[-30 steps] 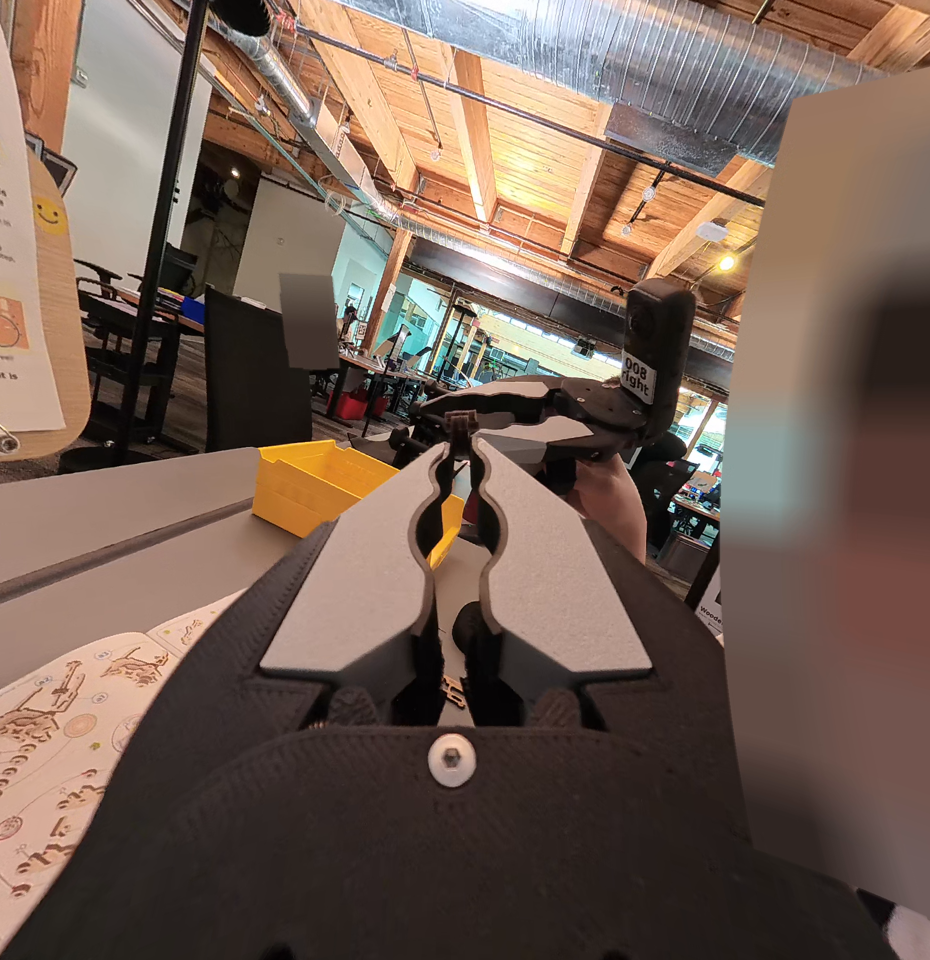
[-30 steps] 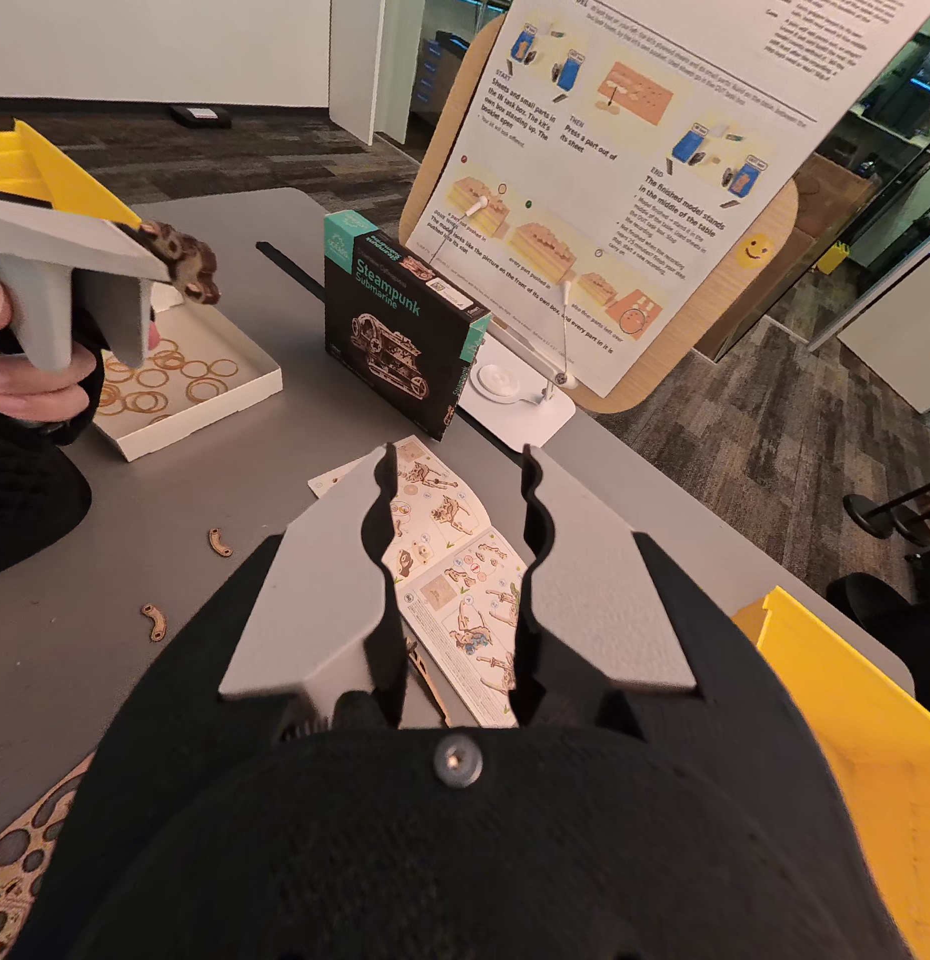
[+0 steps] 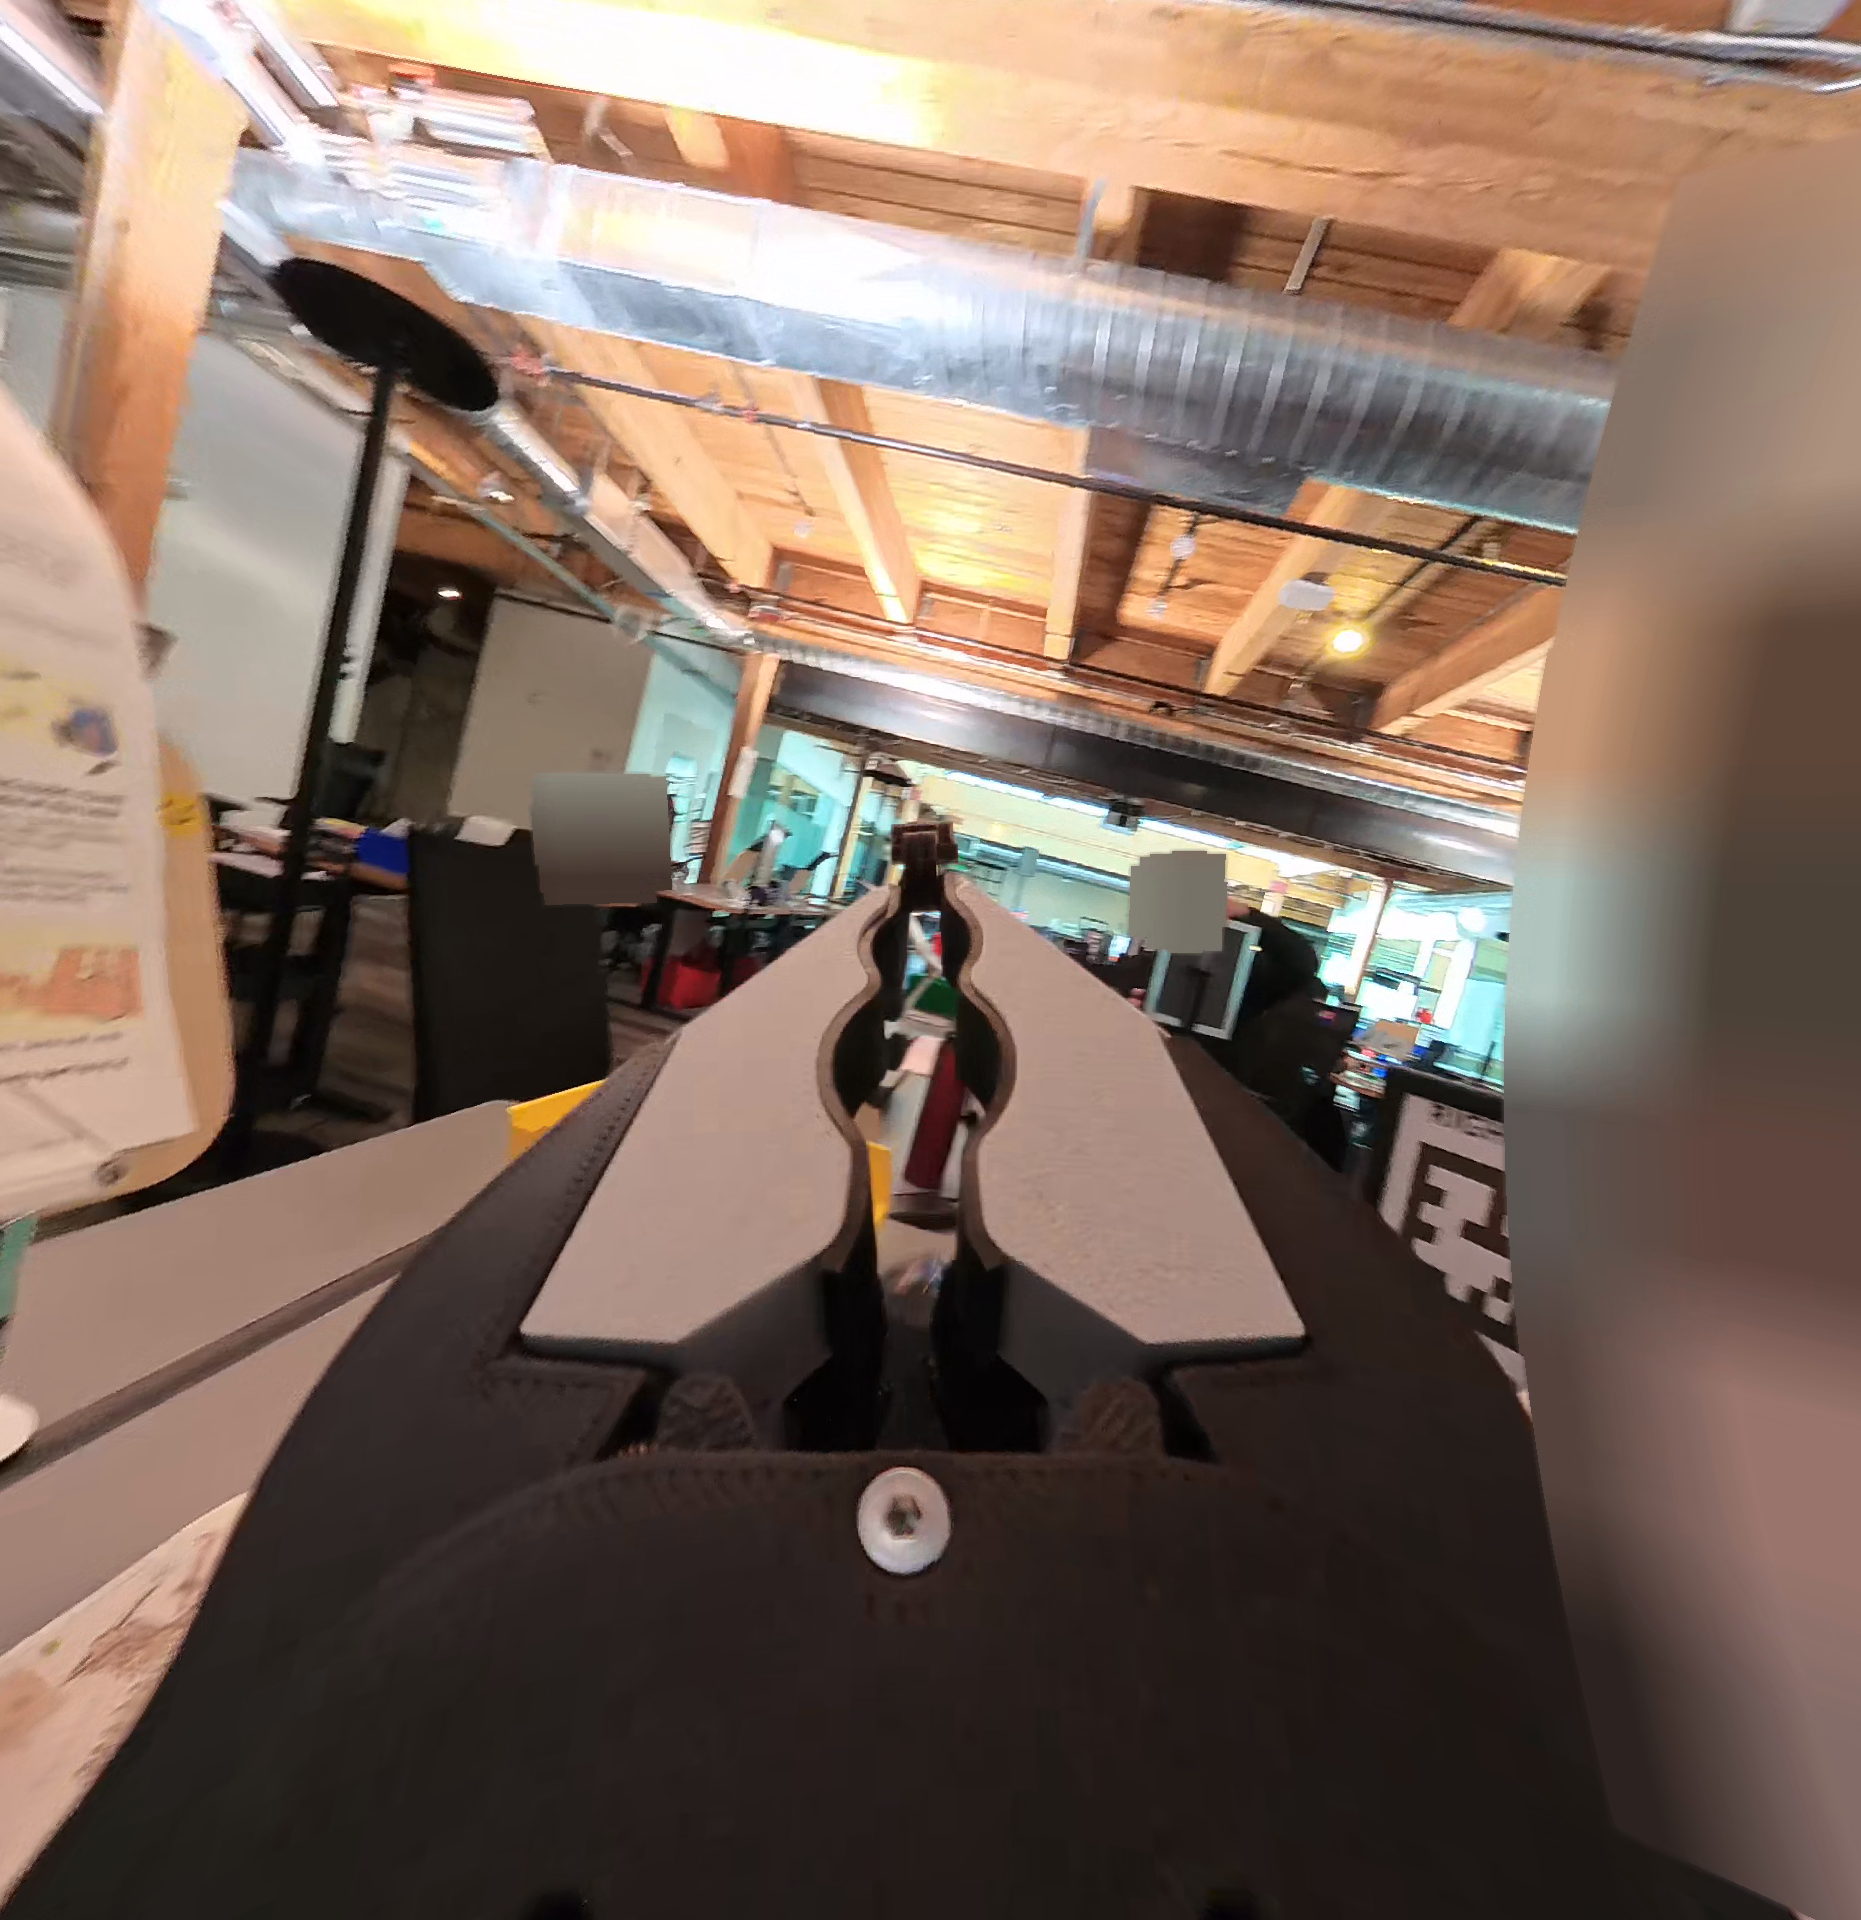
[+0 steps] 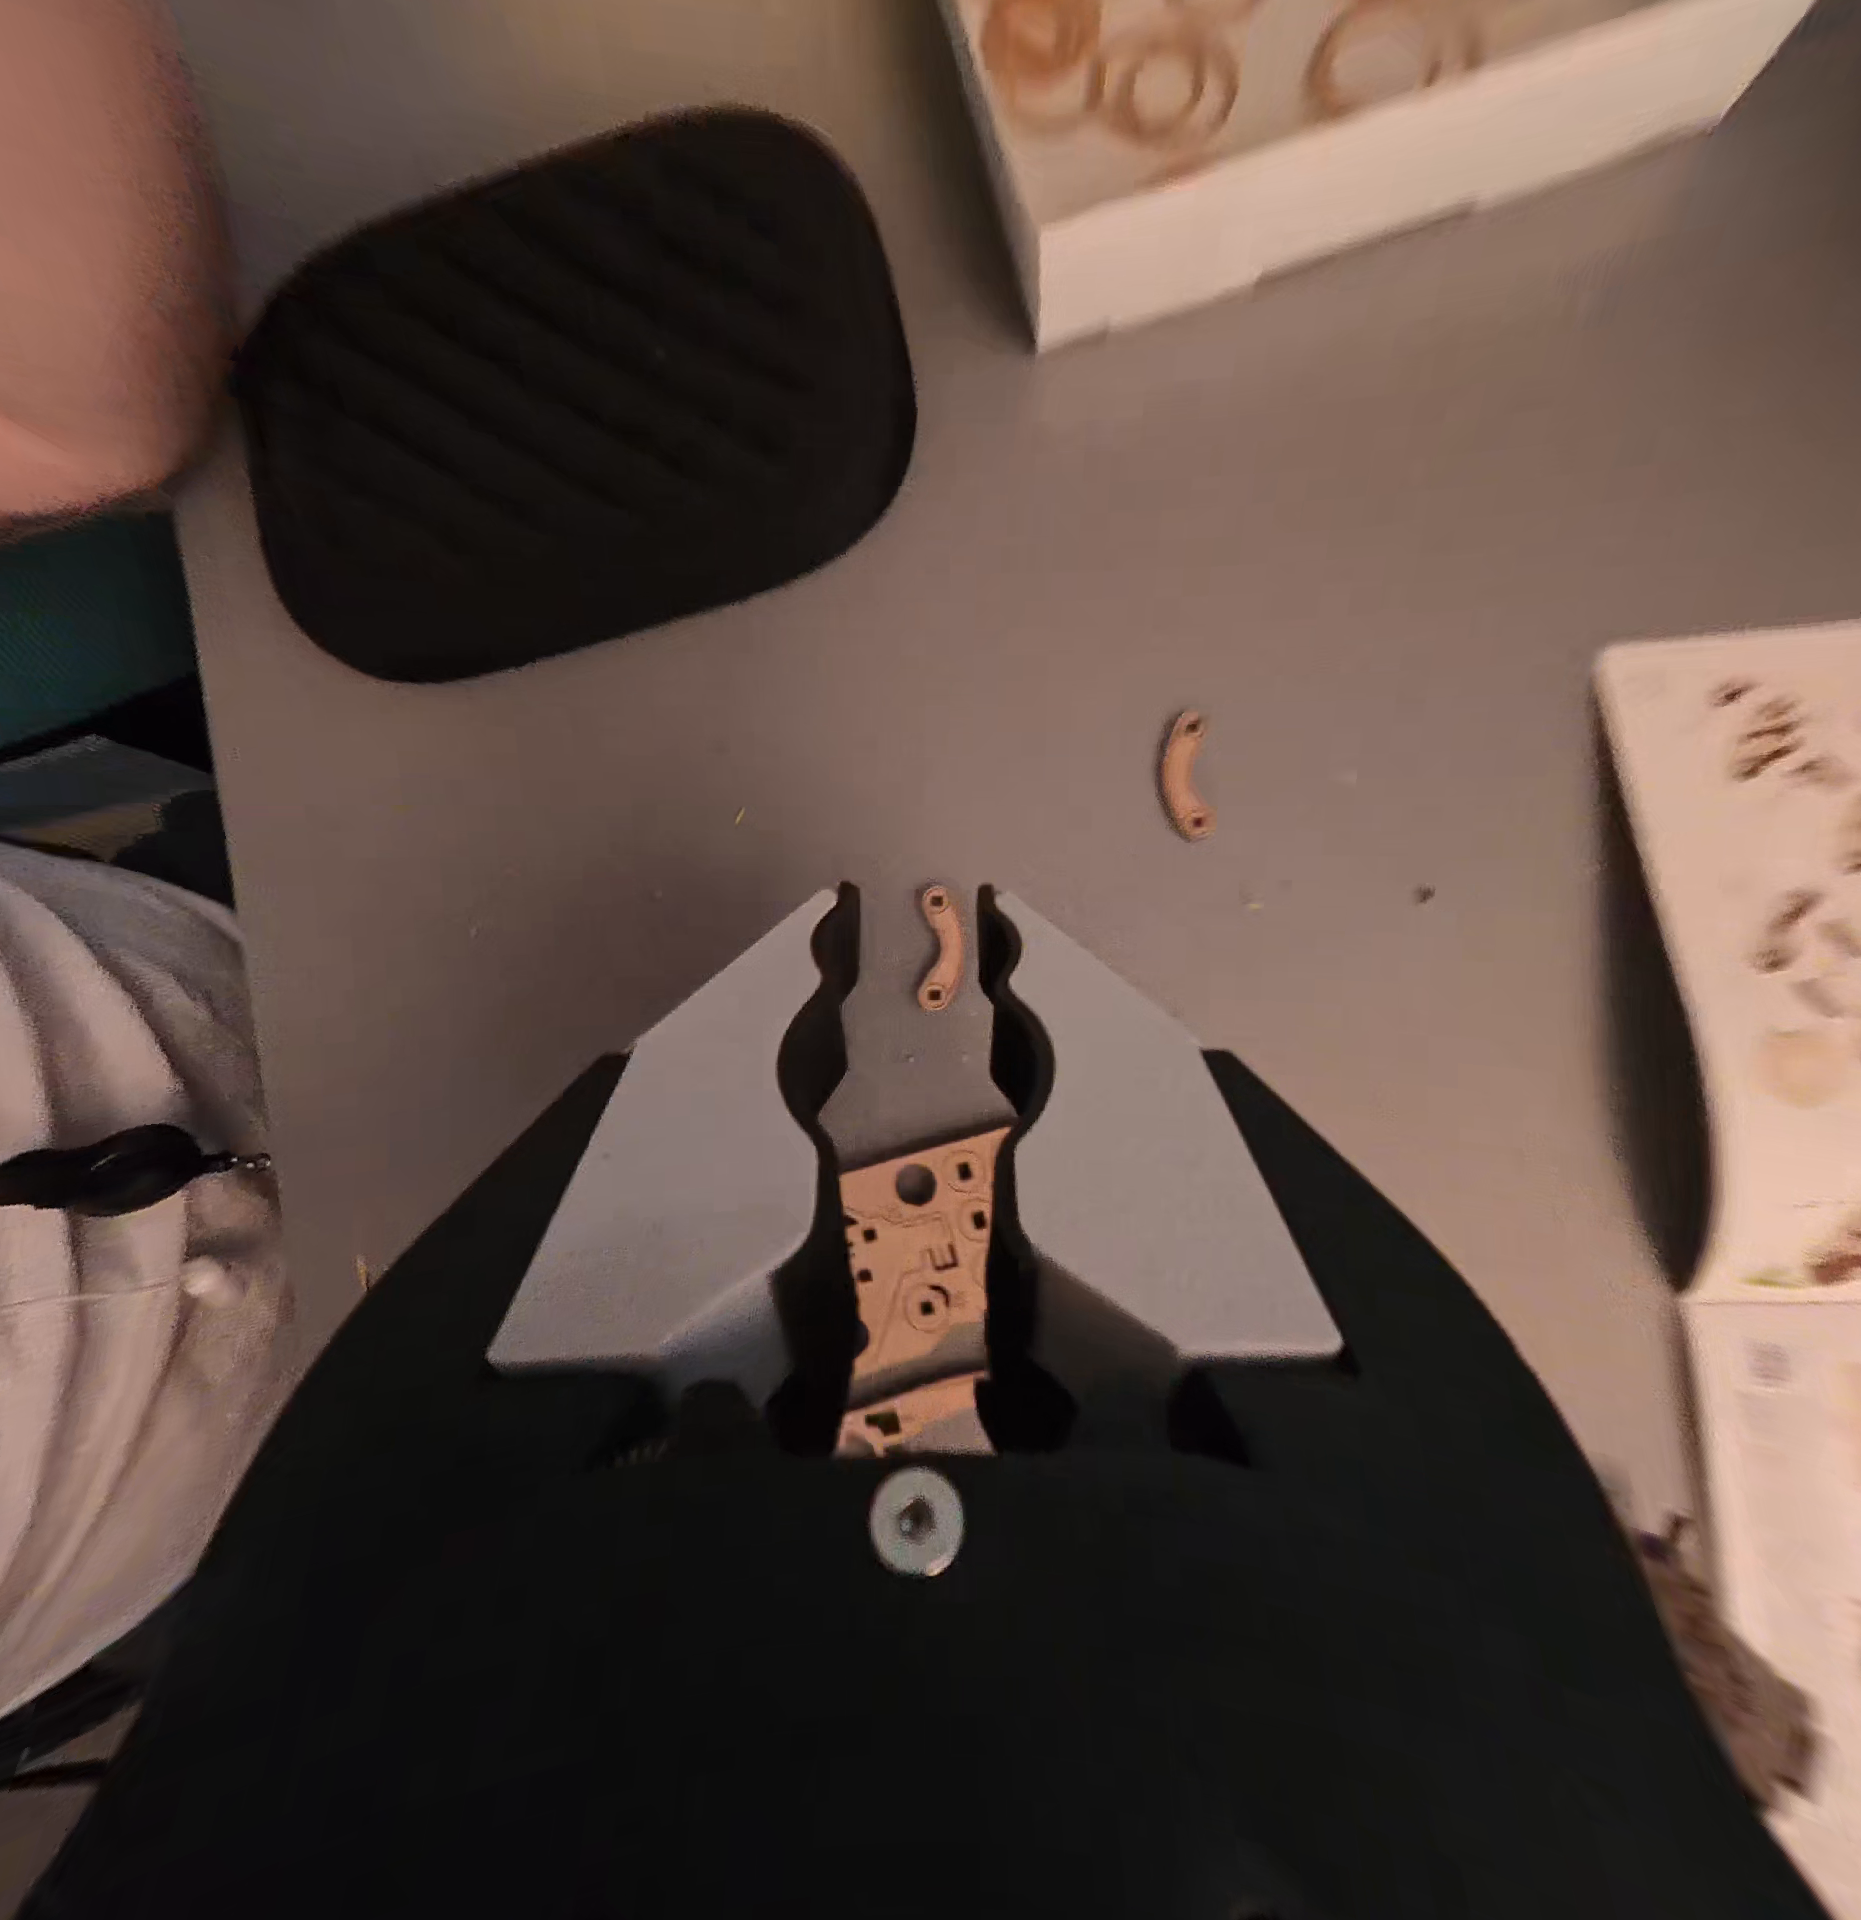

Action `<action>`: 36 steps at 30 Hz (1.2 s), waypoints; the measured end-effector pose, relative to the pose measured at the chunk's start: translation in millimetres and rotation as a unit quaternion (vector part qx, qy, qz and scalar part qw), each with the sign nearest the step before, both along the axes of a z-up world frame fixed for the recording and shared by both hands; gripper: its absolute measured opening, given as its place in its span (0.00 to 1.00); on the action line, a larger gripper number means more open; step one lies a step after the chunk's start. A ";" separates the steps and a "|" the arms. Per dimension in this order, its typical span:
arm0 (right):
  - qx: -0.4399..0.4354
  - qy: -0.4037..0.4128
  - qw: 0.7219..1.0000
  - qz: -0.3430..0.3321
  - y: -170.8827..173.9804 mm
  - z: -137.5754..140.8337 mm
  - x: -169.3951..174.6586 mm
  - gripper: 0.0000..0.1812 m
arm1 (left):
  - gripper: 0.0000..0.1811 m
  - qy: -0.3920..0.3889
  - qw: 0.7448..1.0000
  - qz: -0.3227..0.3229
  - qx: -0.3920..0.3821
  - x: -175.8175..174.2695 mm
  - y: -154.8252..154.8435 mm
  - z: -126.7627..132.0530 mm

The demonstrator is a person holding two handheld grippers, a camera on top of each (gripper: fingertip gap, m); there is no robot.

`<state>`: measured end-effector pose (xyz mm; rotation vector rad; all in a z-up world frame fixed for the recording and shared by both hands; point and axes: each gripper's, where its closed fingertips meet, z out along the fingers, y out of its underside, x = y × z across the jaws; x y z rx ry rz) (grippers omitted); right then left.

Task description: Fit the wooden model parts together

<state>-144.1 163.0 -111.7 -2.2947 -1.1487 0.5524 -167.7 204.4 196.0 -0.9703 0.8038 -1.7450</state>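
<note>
While my right gripper [image 4: 918, 940] hangs parted over the grey table [image 4: 1217, 499], a small curved tan wooden link [image 4: 939, 945] lies flat between its fingertips, untouched. I judge it feather-light, thin, stiff and easily snapped, so I would pinch it across its middle, clear of the 2 end holes. A second curved link [image 4: 1184, 774] lies apart. My left gripper [image 3: 924, 868] is clenched on a small dark wooden assembly [image 3: 921, 844].

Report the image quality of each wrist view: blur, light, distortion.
Left wrist view: bright ceiling glare, motion blur on the poster, wide-angle bending; left gripper sharp. Right wrist view: dim, edges smeared around the white tray; curved wooden piece between the right gripper tips stays crisp.
</note>
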 end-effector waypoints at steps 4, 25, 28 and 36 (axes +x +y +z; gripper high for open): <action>0.031 -0.031 0.998 -0.048 3.8 -24.7 6.8 0.12 | 0.02 -0.023 1.000 -0.017 0.007 -13.6 -11.2 12.4; 0.039 0.040 0.993 -0.104 -38.5 -33.2 -20.0 0.14 | 0.02 -0.085 0.994 -0.062 -0.001 -47.0 -24.1 36.3; 0.024 0.045 0.988 -0.144 -32.8 -36.9 -3.4 0.13 | 0.02 -0.089 0.994 -0.060 0.002 -50.4 -24.1 38.0; 0.021 0.083 0.994 -0.074 -28.5 -42.7 -57.4 0.10 | 0.02 -0.090 0.994 -0.056 -0.007 -51.9 -16.4 36.0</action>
